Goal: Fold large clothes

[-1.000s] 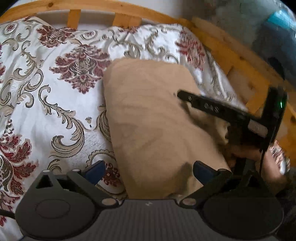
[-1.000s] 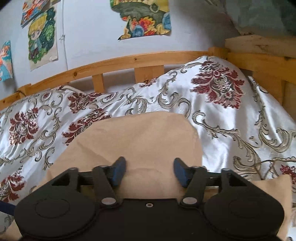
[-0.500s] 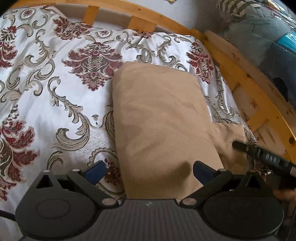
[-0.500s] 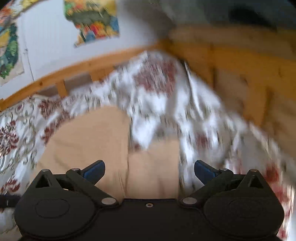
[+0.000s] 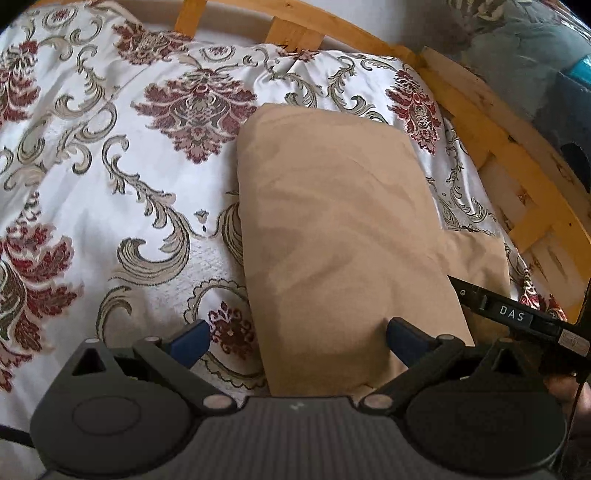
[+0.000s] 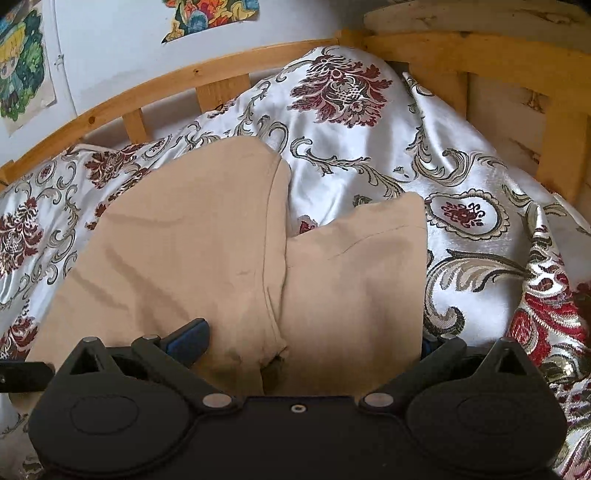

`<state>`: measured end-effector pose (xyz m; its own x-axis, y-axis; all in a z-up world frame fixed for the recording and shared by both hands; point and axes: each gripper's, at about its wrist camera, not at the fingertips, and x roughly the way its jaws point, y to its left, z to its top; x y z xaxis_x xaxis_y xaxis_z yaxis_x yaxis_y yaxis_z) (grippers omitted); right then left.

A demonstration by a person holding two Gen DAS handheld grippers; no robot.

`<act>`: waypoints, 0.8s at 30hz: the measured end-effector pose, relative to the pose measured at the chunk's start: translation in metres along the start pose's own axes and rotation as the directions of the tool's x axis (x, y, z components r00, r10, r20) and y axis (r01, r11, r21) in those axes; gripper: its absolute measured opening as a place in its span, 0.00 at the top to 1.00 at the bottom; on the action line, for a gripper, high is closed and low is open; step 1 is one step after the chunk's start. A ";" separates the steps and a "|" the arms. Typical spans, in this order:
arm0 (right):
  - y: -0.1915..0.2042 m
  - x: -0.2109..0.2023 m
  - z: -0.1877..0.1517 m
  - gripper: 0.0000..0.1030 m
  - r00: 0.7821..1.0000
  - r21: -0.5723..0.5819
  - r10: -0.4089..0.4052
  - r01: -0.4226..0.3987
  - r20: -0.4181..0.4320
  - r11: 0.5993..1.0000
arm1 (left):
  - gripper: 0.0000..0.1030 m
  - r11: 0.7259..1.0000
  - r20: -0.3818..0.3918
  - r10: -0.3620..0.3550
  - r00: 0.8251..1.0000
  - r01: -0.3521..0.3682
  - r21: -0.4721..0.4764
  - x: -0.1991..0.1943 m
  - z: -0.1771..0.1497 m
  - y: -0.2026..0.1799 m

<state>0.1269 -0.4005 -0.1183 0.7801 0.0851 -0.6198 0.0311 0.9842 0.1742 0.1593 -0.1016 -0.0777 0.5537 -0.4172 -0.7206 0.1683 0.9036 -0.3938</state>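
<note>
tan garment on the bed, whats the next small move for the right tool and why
Probably ease the right tool forward and close it on the unfolded flap. The tan garment is mostly folded into a long panel, but this flap sticks out to its right on the patterned bedspread. The tool's jaws have just been opening and stand wide around the flap's near edge, not pressing it.

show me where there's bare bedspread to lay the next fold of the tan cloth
Bare bedspread runs wide between the tan cloth and the wooden rail at the far side. A smaller patch lies right of the cloth flap, toward the corner rail. It is crowded at the near edge, where both open grippers sit over the cloth.
</note>
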 end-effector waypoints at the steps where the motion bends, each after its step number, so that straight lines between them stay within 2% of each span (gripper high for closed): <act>1: 0.001 0.000 -0.001 0.01 1.000 -0.005 -0.003 0.003 -0.002 1.000 | 0.00 1.000 -0.004 -0.005 1.000 0.005 -0.007 0.000 0.000 0.002; 24: 0.005 0.004 -0.001 0.01 1.000 -0.040 -0.029 0.029 -0.009 0.999 | 0.00 0.998 -0.014 -0.027 1.000 0.026 -0.051 0.001 0.000 0.007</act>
<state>0.1292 -0.3950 -0.1205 0.7731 0.0579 -0.6317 0.0283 0.9917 0.1255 0.1611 -0.0960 -0.0813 0.5377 -0.4424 -0.7178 0.1409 0.8865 -0.4408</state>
